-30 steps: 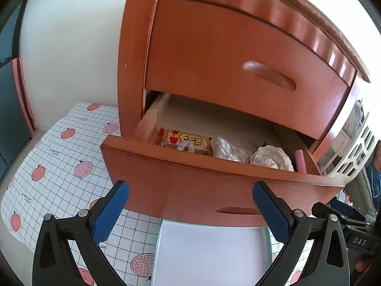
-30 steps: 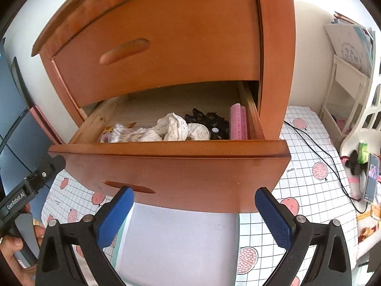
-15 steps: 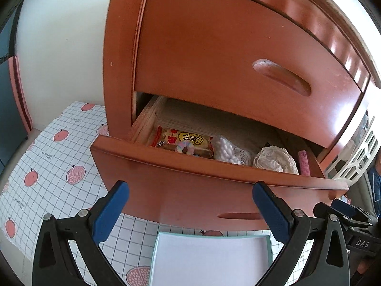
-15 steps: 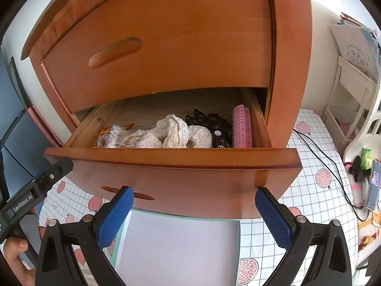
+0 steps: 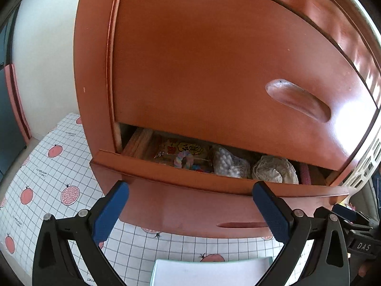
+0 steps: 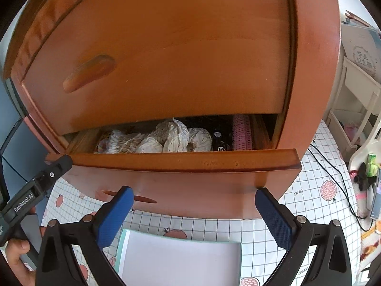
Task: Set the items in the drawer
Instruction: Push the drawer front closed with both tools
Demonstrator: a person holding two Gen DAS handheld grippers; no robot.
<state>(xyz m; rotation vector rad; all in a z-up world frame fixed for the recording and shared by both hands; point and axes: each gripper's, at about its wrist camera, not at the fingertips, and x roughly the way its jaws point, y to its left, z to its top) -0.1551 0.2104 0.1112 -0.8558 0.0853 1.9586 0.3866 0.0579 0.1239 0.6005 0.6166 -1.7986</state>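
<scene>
The lower wooden drawer (image 5: 166, 205) (image 6: 181, 162) stands only partly out of the brown cabinet. Inside lie a yellow snack packet (image 5: 183, 149), a pastel hair tie (image 5: 182, 160), a bag of white pieces (image 5: 225, 162), white lace cloth (image 5: 273, 171) (image 6: 173, 138), a black item (image 6: 219, 140) and a pink roll (image 6: 241, 133). My left gripper (image 5: 190, 202) is open with its blue pads against the drawer front. My right gripper (image 6: 194, 205) is open too, close to the drawer front, holding nothing.
A white tray with a mint rim (image 5: 212, 271) (image 6: 178, 259) lies on the checked strawberry-print floor mat (image 5: 47, 166) below the drawer. The upper drawer (image 5: 214, 66) is closed. A white shelf (image 6: 357, 90) and a black cable (image 6: 333, 174) are at right. A hand (image 6: 16, 259) holds the left gripper.
Both grippers have moved forward toward the cabinet, and the lower drawer has slid inward, so the opening is much narrower than a second ago.
</scene>
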